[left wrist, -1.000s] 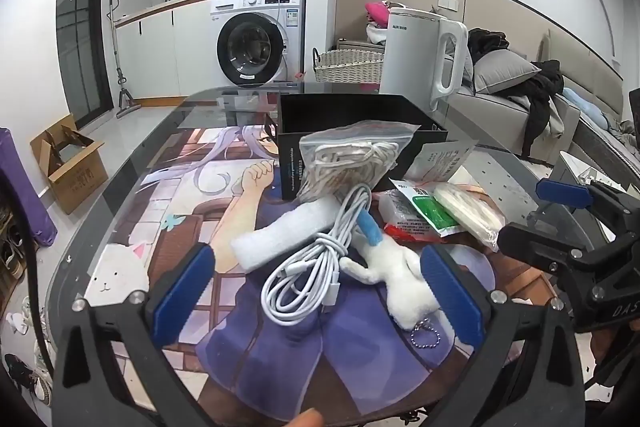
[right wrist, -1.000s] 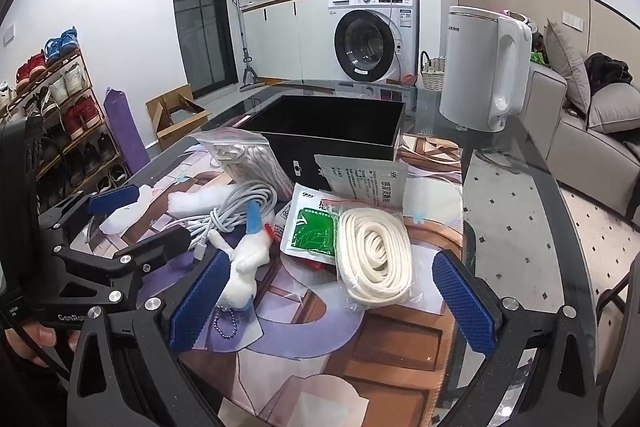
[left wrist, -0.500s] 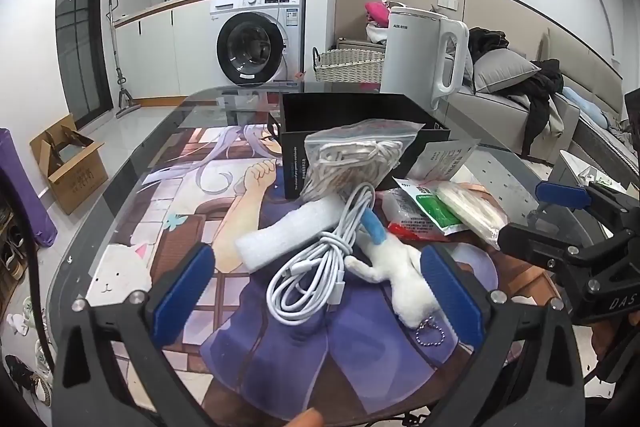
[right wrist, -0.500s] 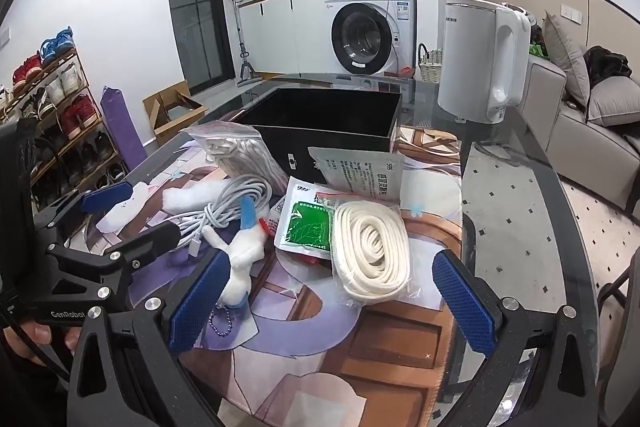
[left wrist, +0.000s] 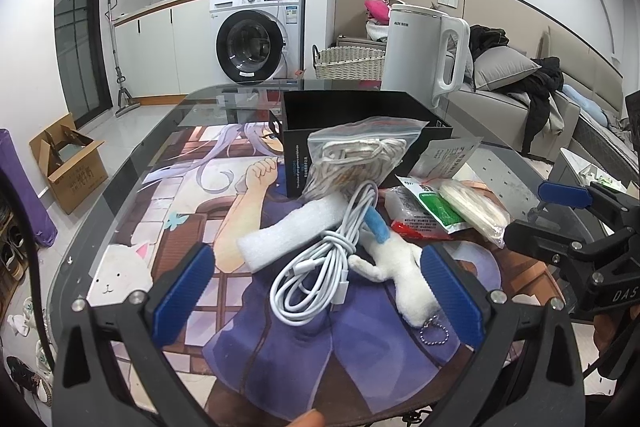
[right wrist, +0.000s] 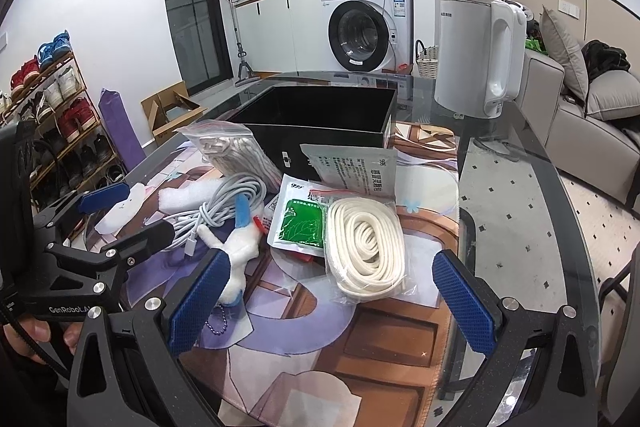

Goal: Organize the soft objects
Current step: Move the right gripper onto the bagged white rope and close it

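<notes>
From your left wrist camera, your left gripper (left wrist: 316, 291) has its jaws spread, empty, above the coiled white cable (left wrist: 320, 267), with the plush toy (left wrist: 404, 275) at 3 o'clock of it.

From your right wrist camera, your right gripper (right wrist: 330, 297) is spread too, the bagged rope coil (right wrist: 366, 247) at 12 o'clock between its fingers, before the black box (right wrist: 320, 123) on the counter (right wrist: 516, 187).

Both views are evenly lit by soft, cool indoor light from above; shadows under things are faint and short; the glass desk (left wrist: 120, 187) mirrors the washer (right wrist: 366, 31) and pale walls as a mild sheen, without harsh glare; focus is sharp across the middle; fisheye bending curves walls and the desk rim, and black vignette fills the corners.
</notes>
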Demonstrator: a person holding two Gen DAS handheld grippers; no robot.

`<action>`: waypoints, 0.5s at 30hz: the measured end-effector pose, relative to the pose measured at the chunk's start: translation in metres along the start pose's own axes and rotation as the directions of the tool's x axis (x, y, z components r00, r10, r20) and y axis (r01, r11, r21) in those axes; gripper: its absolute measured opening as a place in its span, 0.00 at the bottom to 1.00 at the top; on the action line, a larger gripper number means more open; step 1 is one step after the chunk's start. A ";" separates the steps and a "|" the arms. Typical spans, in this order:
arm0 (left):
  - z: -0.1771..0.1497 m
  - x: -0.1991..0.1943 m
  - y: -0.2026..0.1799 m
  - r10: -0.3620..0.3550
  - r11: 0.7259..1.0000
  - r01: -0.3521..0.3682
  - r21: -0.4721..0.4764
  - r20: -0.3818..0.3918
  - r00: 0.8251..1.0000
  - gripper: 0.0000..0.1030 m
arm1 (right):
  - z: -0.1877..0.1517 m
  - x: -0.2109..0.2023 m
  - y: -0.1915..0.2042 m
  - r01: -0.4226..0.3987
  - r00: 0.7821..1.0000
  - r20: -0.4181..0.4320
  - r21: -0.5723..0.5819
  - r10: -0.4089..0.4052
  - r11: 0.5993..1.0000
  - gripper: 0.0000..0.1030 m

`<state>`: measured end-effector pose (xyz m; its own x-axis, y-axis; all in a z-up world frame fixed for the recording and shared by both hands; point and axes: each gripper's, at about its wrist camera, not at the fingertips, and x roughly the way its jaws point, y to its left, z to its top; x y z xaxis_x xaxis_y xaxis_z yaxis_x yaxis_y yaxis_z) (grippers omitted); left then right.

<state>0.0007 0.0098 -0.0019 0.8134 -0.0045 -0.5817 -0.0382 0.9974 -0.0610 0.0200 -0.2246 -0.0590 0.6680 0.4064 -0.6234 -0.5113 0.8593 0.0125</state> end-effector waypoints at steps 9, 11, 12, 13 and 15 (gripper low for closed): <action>0.000 0.003 -0.001 -0.002 1.000 0.002 0.010 -0.004 1.000 1.00 | -0.001 0.000 -0.004 0.009 1.000 -0.004 0.000 -0.009 1.000 1.00; 0.000 0.004 -0.002 -0.001 1.000 0.001 0.013 -0.005 1.000 1.00 | -0.001 0.001 -0.006 0.010 1.000 -0.008 0.005 -0.010 1.000 1.00; 0.001 0.004 -0.002 -0.001 1.000 0.001 0.013 -0.005 1.000 1.00 | -0.001 0.002 -0.006 0.011 1.000 -0.009 0.006 -0.011 1.000 1.00; 0.001 0.004 -0.001 -0.002 1.000 0.002 0.013 -0.005 1.000 1.00 | -0.001 0.002 -0.007 0.011 1.000 -0.009 0.005 -0.011 1.000 1.00; 0.001 0.004 -0.001 -0.001 1.000 0.001 0.014 -0.005 1.000 1.00 | -0.001 0.002 -0.007 0.010 1.000 -0.011 0.007 -0.010 1.000 1.00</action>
<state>0.0042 0.0084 -0.0033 0.8105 -0.0061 -0.5858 -0.0290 0.9983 -0.0505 0.0248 -0.2304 -0.0617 0.6672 0.3940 -0.6321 -0.5005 0.8657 0.0113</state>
